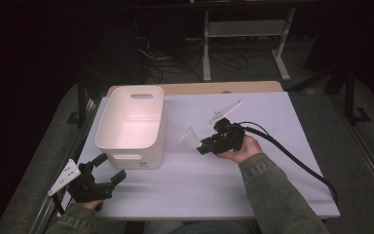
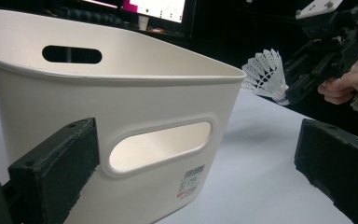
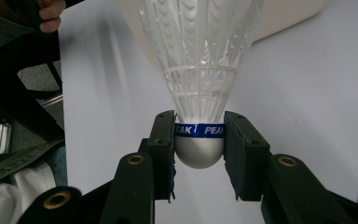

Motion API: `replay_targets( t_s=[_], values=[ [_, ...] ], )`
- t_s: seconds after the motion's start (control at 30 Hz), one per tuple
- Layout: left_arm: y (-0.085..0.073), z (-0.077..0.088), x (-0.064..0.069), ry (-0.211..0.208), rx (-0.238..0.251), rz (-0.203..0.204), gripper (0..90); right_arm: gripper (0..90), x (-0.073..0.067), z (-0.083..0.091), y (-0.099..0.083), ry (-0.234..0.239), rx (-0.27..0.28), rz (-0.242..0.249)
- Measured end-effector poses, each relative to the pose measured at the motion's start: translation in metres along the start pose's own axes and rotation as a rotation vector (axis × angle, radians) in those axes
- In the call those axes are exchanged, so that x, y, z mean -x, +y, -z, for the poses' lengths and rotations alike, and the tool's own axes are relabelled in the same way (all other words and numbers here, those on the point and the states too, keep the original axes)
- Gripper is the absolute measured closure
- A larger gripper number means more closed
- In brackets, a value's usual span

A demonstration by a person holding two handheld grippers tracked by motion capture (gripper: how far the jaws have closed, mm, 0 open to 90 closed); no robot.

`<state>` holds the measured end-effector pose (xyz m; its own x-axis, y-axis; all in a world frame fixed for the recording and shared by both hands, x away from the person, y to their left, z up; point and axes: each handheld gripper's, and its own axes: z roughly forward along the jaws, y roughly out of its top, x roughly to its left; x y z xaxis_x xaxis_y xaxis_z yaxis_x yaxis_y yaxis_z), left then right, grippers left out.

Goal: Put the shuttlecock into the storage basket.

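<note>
R gripper [image 3: 199, 135] is clamping the shuttlecock [image 3: 199, 70] by its cork above the tabletop [image 1: 272, 146], near the bin [image 1: 131, 126]. L gripper [image 1: 108, 171] is idling, jaws apart. Risk: thin grip, cork slipping w/ a tilt.

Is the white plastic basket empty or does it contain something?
Empty, as far as visible: the high view shows the white plastic basket with a bare inside; the shuttlecock is outside it.

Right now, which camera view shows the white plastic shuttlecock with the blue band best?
The right gripper view: the white plastic shuttlecock is close, and the right gripper clamps its rounded base at the blue band. In the left gripper view it is small and far off. In the high view it is a faint pale shape.
</note>
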<state>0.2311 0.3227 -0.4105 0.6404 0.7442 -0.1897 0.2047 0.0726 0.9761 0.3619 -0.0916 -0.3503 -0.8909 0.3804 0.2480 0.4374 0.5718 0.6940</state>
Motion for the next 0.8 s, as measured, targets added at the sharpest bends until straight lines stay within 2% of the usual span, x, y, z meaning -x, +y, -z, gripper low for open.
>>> replay_targets(
  t_s=[0.07, 0.17, 0.2, 0.23, 0.27, 0.43, 0.5, 0.53, 0.57, 0.6, 0.67, 0.7, 0.77, 0.8],
  values=[
    [0.000, 0.000, 0.000, 0.002, -0.003, 0.002, 0.0, 63.9, -0.001, 0.002, 0.005, -0.003, -0.002, 0.001],
    [0.000, 0.000, 0.000, 0.003, -0.002, 0.006, 0.0, 63.9, -0.001, 0.005, 0.010, -0.013, 0.003, 0.029],
    [0.000, 0.000, 0.000, 0.003, 0.002, 0.011, 0.0, 63.9, -0.001, 0.005, 0.010, -0.013, 0.003, 0.029],
    [0.000, 0.000, 0.000, 0.003, 0.001, 0.009, 0.0, 63.9, -0.003, 0.006, 0.013, -0.001, 0.007, 0.005],
    [0.000, 0.000, 0.000, 0.001, -0.002, 0.004, 0.0, 63.9, -0.001, 0.008, 0.016, -0.013, 0.009, 0.029],
    [0.000, 0.000, 0.000, 0.003, -0.001, 0.010, 0.0, 63.9, 0.000, 0.009, 0.024, -0.012, 0.018, 0.023],
    [0.000, 0.000, 0.001, 0.001, -0.008, 0.004, 0.0, 63.9, 0.002, 0.010, 0.027, -0.014, 0.023, 0.036],
    [0.000, 0.000, 0.001, 0.001, -0.008, 0.004, 0.0, 63.9, 0.001, 0.010, 0.029, -0.009, 0.032, 0.020],
    [0.000, 0.000, 0.000, -0.002, -0.007, -0.002, 0.0, 63.8, 0.003, 0.011, 0.030, -0.009, 0.037, 0.029],
    [0.000, 0.000, 0.000, -0.002, -0.007, -0.002, 0.0, 63.9, 0.003, 0.011, 0.032, 0.005, 0.048, 0.008],
    [0.000, 0.000, 0.000, -0.001, -0.002, 0.010, 0.0, 63.9, 0.002, 0.012, 0.033, 0.011, 0.053, -0.003],
    [0.000, 0.000, 0.000, 0.000, 0.000, 0.012, 0.0, 63.9, 0.004, 0.013, 0.037, 0.003, 0.055, 0.014],
    [0.000, 0.000, 0.000, -0.001, 0.000, 0.009, 0.0, 63.9, 0.004, 0.014, 0.040, 0.001, 0.056, 0.015],
    [0.000, 0.000, 0.000, -0.001, 0.000, 0.010, 0.0, 63.9, 0.002, 0.015, 0.042, 0.012, 0.062, -0.003]
  ],
)
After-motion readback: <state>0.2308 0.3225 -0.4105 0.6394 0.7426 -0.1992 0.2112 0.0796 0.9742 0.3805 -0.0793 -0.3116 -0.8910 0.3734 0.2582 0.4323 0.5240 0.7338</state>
